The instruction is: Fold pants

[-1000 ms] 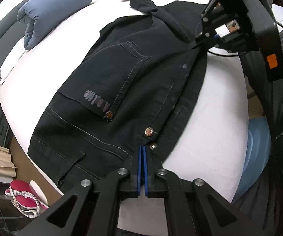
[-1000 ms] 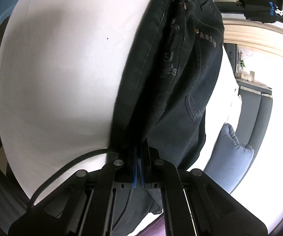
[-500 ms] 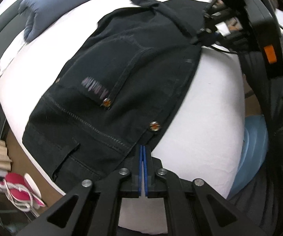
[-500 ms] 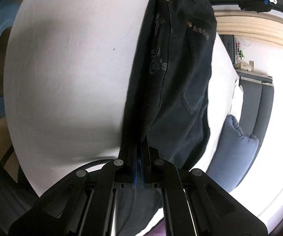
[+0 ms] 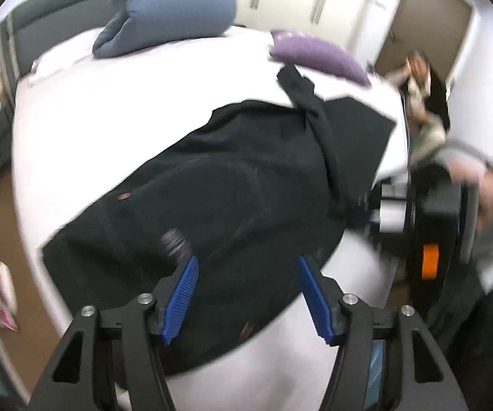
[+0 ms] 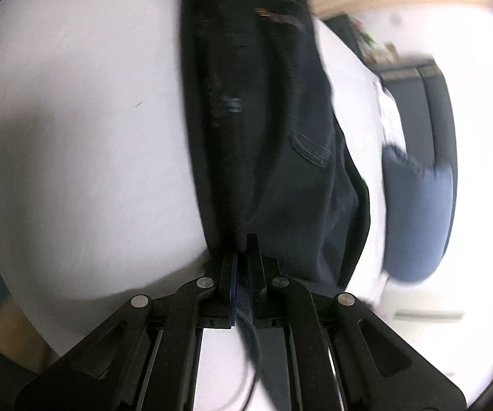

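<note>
**Left release, right hold**

Since half a second back: pants (image 5: 239, 198) swung round on bed (image 5: 116, 109), long axis now toward purple pillow (image 5: 318, 56). Lying flat, doubled lengthwise, directly under and ahead of left gripper (image 5: 248, 294); jaws just opened, nothing pinched, waistband end nearest. Right gripper (image 6: 243, 281) clenched on far-side edge.

Black left claw (image 5: 246, 294), blue ribbed pads; right claw (image 6: 243, 274) black, silver screws.
</note>
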A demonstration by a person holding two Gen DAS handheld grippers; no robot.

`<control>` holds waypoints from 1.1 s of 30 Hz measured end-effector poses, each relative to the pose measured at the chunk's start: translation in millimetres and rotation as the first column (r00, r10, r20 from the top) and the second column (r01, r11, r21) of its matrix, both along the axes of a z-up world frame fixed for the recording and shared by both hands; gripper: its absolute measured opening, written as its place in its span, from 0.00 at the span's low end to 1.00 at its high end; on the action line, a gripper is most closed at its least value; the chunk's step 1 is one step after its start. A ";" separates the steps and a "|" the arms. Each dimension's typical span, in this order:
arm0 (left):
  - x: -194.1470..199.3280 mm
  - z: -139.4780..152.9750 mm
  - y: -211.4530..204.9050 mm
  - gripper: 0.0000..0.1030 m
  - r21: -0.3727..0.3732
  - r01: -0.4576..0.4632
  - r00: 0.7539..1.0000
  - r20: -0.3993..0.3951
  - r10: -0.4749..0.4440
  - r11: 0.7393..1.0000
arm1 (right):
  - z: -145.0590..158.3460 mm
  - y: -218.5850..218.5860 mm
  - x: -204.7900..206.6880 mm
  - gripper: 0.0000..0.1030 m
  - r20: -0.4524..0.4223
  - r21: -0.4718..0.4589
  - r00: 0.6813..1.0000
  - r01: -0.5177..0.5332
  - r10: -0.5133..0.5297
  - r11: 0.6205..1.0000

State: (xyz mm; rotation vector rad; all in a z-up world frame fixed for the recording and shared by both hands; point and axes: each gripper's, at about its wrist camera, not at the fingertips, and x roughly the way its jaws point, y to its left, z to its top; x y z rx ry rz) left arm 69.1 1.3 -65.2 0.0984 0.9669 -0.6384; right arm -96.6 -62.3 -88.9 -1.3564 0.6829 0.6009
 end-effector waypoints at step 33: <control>-6.5 -40.9 -20.3 0.63 -0.070 -0.299 0.945 -0.161 0.285 0.952 | 21.7 -147.7 142.3 0.72 -0.880 0.443 0.453 0.891 -0.139 0.099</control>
